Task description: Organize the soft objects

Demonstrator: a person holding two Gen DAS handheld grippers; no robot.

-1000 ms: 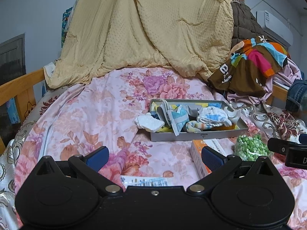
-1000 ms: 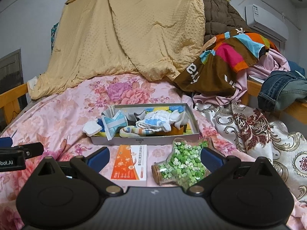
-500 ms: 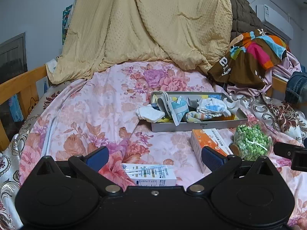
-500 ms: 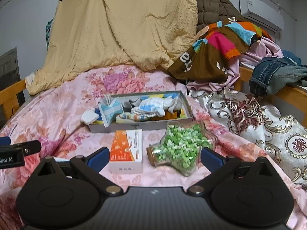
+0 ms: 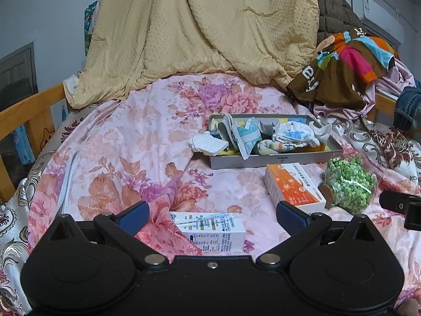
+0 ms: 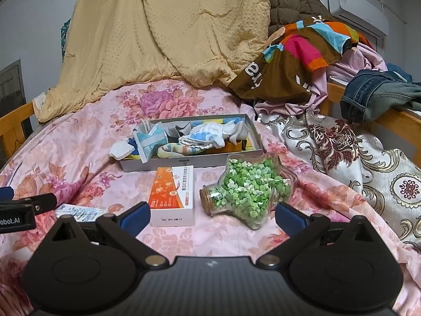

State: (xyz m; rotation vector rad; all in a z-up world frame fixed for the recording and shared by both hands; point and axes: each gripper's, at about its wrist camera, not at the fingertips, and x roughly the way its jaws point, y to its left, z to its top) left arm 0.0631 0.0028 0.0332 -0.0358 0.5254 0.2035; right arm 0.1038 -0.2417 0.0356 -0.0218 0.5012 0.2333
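Left tongs spread, empty, above white carton. Right tongs spread, empty, near orange box. Socks heaped in grey tray on bed.

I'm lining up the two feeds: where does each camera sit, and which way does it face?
Left wrist: on the left tongs, open, facing up the bed toward the tray; the right tongs' tip shows at the right edge.
Right wrist: on the right tongs, open, over the jar.
Both show the tray, jar and orange box.
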